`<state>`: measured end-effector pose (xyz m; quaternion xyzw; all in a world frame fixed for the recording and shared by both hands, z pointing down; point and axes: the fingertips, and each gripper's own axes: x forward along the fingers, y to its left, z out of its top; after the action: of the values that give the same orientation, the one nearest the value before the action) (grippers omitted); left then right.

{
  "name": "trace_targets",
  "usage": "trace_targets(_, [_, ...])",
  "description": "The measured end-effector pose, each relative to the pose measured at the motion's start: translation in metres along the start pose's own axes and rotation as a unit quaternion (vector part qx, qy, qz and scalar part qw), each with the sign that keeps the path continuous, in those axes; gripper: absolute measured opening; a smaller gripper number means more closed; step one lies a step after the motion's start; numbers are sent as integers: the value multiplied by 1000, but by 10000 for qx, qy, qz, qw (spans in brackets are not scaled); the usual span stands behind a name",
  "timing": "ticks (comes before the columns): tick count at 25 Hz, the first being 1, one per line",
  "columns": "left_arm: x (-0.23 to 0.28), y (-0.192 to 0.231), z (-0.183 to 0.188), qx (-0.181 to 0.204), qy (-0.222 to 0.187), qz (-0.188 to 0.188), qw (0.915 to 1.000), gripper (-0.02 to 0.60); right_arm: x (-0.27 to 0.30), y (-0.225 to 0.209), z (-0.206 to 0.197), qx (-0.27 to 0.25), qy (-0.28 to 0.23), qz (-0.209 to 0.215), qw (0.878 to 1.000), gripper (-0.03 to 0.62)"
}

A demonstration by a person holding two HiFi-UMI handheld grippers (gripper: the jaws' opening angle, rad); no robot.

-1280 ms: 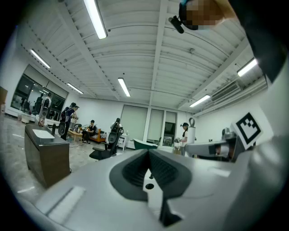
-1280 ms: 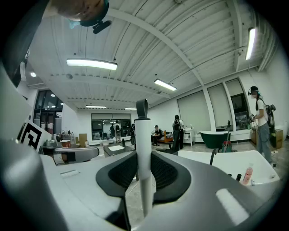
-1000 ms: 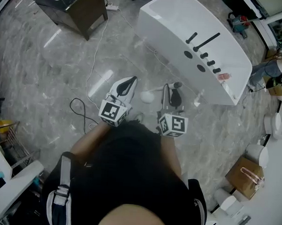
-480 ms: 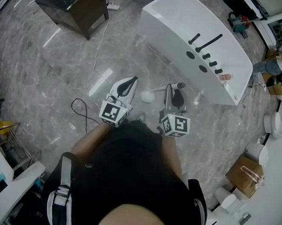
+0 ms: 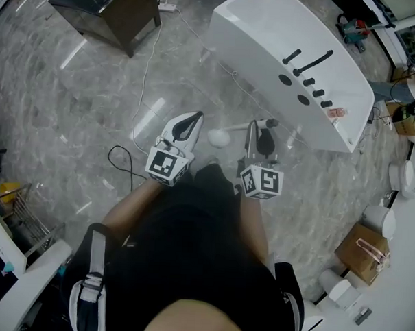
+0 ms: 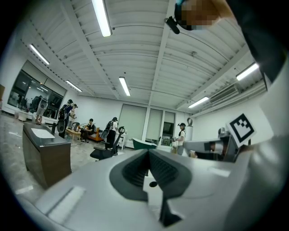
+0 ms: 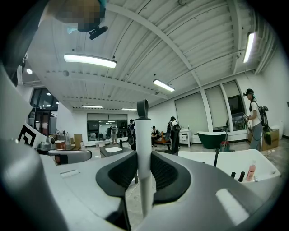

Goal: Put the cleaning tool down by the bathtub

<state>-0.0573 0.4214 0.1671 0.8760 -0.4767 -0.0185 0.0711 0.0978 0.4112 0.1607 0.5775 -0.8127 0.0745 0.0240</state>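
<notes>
1. The cleaning tool (image 5: 219, 136), a white rod with a round head, is pinched by its rod in the right tongs (image 7: 143, 170) above the floor (image 5: 80, 101), near the bathtub (image 5: 233, 39).
2. The left tongs (image 6: 148, 168) are pressed together and empty, just beside the tool's head.
3. A cable (image 5: 139, 90) trails across the floor, and a dark cabinet (image 5: 111, 10) stands well apart.
4. Bare floor lies between the tool and the tub's wall.
5. The head is possibly a sponge; it is too small to tell.
</notes>
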Motion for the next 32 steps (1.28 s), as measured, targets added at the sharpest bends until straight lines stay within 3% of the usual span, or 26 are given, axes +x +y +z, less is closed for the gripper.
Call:
trace_targets(12, [50, 30, -13, -150, 85, 158, 9997, 6, 62, -22, 0, 13, 22, 129, 9999, 94])
trace_targets(32, [214, 44, -7, -225, 134, 453, 9986, 6, 187, -129, 0, 83, 155, 606, 9980, 94])
